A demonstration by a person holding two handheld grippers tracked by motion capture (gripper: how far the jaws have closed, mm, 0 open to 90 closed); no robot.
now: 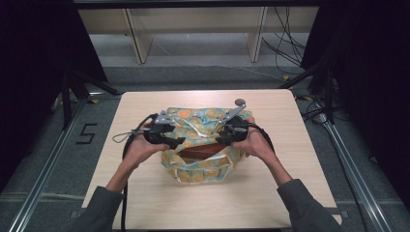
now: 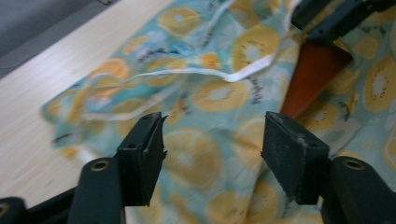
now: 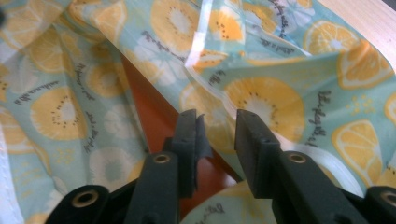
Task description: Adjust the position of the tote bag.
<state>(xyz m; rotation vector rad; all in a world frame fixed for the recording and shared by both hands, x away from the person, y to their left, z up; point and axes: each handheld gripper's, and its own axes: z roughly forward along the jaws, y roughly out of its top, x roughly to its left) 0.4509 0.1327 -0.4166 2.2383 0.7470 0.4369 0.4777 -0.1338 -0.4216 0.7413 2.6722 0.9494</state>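
Pale wooden table point(image 1: 145, 193), fruit-print cloth bag point(image 1: 203, 169) lying at its middle

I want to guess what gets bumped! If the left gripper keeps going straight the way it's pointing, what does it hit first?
Most likely the fruit-print cloth: the left gripper has its jaws open with the fabric right ahead. The orange-brown thing inside lies farther off to the side. How close the cloth is, I can't tell.

From my seat, bare table point(image 1: 145, 193) lies free on every side of the fruit-print cloth bag point(image 1: 203, 166), whose bunched folds and white strap point(image 2: 233, 74) crowd both grippers, with the orange-brown box point(image 3: 154, 116) blocking its mouth.
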